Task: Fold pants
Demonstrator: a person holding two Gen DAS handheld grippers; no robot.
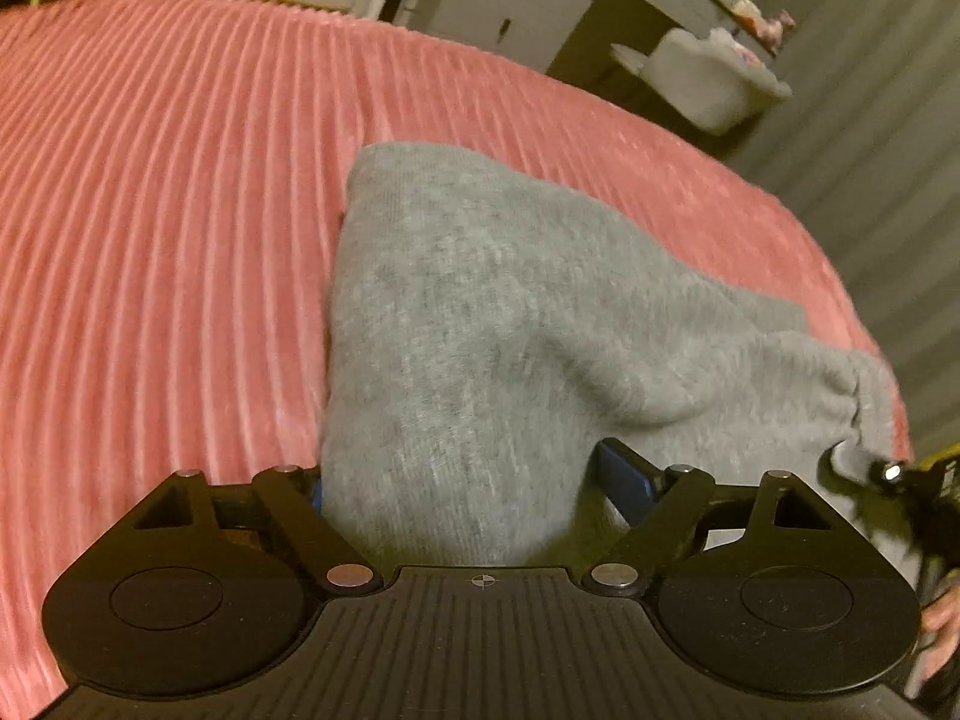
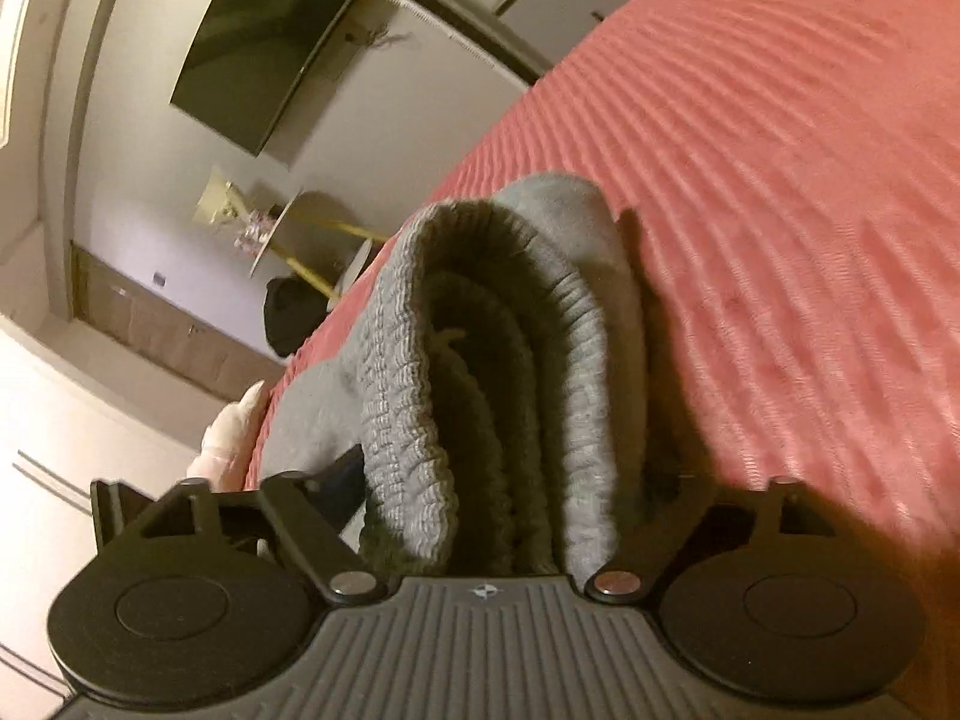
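Grey pants (image 1: 480, 300) lie folded in a thick bundle on a pink ribbed bedspread (image 1: 150, 210). My left gripper (image 1: 468, 468) stands wide around the near end of the bundle. Its right blue pad (image 1: 624, 480) is apart from the cloth, with a dark gap between. In the right wrist view the ribbed waistband end of the pants (image 2: 480, 330) shows its stacked layers between the wide jaws of my right gripper (image 2: 504, 471). The pads there do not press the cloth. Part of the right gripper (image 1: 870, 474) and a hand (image 1: 942, 618) show at the left wrist view's right edge.
The bedspread (image 2: 780, 180) stretches far beyond the pants. Its edge drops off just right of the bundle in the left wrist view. Past the bed stand a white basket (image 1: 714, 78), grey cabinets (image 1: 510, 6), a wall television (image 2: 264, 48) and a small round table (image 2: 306, 228).
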